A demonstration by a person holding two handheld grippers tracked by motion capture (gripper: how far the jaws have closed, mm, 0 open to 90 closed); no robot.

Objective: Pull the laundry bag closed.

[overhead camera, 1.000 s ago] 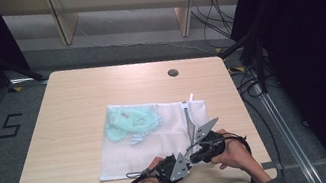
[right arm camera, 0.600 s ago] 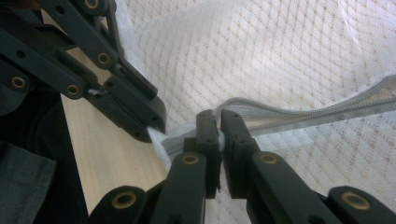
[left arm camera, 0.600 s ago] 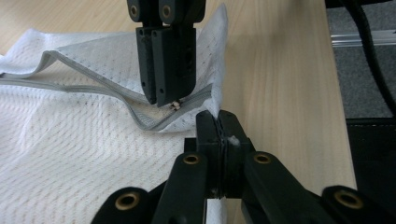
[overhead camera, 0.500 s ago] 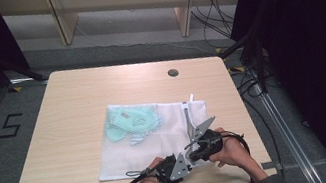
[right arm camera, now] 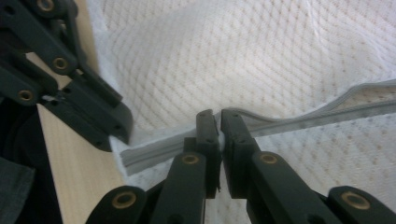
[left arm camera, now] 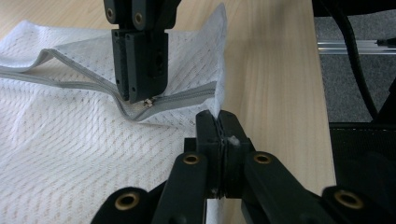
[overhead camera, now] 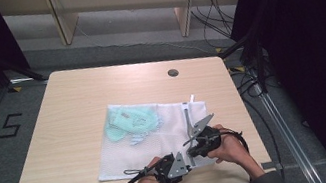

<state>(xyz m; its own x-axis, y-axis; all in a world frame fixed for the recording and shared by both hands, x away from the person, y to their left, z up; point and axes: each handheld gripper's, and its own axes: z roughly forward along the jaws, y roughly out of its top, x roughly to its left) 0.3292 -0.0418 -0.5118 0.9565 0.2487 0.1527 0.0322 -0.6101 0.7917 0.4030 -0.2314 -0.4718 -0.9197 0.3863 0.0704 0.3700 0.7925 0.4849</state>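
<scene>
The left gripper [left arm camera: 218, 122] is clamped on the near right corner of the white mesh bag [overhead camera: 153, 134]. Just beside it, the right gripper [right arm camera: 219, 122] pinches the grey zipper's [left arm camera: 182, 100] pull. The bag lies flat on the table [overhead camera: 69, 118], right of centre, with a teal garment [overhead camera: 131, 122] inside.

In the high view the hands and tools cover the mesh bag's [overhead camera: 159, 138] corner near the desk's [overhead camera: 69, 118] front edge. The pale green item [overhead camera: 131, 121] inside shows blurred through the mesh. The zipper pull is hidden between the right tool's [right arm camera: 218, 122] closed jaws.
</scene>
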